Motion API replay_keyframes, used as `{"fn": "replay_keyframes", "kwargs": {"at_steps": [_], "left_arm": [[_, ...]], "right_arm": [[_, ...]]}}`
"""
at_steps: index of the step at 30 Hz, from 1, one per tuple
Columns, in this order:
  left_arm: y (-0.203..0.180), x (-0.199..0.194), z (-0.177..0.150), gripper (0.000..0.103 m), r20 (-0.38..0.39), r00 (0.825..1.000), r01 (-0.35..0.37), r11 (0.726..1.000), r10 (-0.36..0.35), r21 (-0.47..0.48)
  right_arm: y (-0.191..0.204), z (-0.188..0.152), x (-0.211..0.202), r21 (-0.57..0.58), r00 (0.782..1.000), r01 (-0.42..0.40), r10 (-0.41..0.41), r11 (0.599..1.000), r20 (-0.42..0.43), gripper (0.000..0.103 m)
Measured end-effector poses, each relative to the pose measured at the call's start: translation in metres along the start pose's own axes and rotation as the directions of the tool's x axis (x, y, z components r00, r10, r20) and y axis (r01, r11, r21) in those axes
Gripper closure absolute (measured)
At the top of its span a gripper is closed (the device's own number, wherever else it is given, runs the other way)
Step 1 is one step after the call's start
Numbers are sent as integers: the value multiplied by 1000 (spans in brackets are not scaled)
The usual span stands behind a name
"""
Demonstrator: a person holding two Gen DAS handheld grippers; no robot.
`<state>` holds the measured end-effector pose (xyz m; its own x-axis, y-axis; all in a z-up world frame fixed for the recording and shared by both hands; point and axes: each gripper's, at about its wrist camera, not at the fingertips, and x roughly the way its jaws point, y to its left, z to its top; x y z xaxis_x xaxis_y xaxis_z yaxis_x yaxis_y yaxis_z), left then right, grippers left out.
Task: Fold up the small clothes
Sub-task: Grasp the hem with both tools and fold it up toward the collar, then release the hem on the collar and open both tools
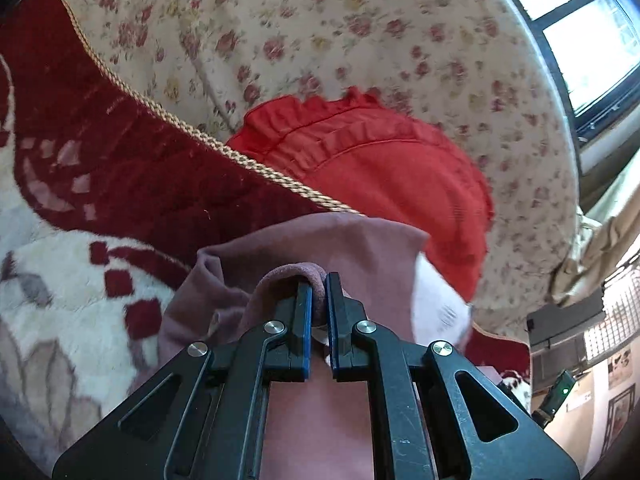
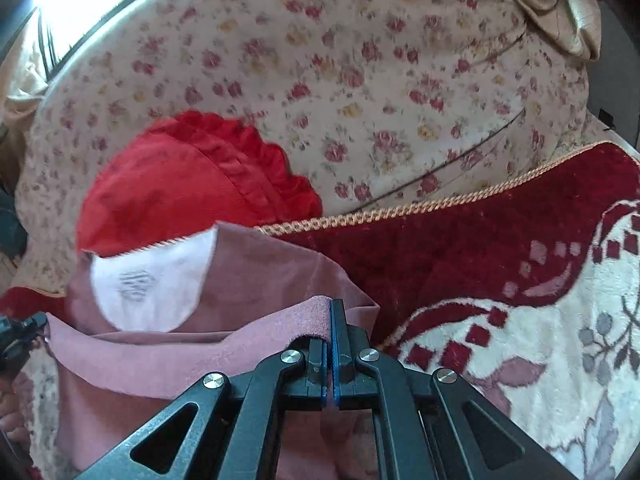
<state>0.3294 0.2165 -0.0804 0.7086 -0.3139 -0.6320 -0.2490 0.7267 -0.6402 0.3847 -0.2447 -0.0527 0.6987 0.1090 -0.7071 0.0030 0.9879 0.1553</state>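
Observation:
A small dusty-pink garment [image 1: 304,240] with a white patch [image 1: 436,300] hangs between both grippers above a bed. My left gripper [image 1: 319,280] is shut on a bunched edge of it, pink cloth squeezed between the blue pads. In the right wrist view the same pink garment [image 2: 256,276] shows its white patch [image 2: 152,280] with a faint grey print. My right gripper [image 2: 329,308] is shut on its hem, the fabric folded over the left finger. The left gripper's black body [image 2: 16,340] peeks in at the left edge. A red ruffled garment [image 1: 380,168] lies behind.
A dark red and cream plush blanket [image 1: 100,184] with a braided cord edge [image 1: 180,128] covers the near bed. A floral sheet [image 1: 320,32] lies beyond, with the red ruffled garment [image 2: 192,184] on it. A window [image 1: 592,40] and beige curtain [image 2: 560,4] stand behind.

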Motion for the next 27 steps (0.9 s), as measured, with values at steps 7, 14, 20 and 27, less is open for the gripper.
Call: {"fn": "replay_keyframes", "kwargs": {"at_steps": [7, 14, 20, 27], "left_arm": [[17, 23, 11, 98, -2, 998, -65, 998, 65, -24], [20, -15, 12, 98, 65, 997, -42, 999, 44, -24], [-25, -28, -35, 97, 2, 1000, 18, 994, -18, 105], [-39, 27, -73, 97, -172, 982, -54, 983, 84, 174]], "right_arm": [[-8, 5, 38, 56, 999, -46, 46, 997, 11, 101], [-39, 16, 20, 198, 968, -250, 239, 948, 79, 95], [-22, 19, -1, 95, 977, -202, 193, 975, 93, 94], [-27, 7, 17, 135, 989, -147, 148, 980, 1, 94]]}}
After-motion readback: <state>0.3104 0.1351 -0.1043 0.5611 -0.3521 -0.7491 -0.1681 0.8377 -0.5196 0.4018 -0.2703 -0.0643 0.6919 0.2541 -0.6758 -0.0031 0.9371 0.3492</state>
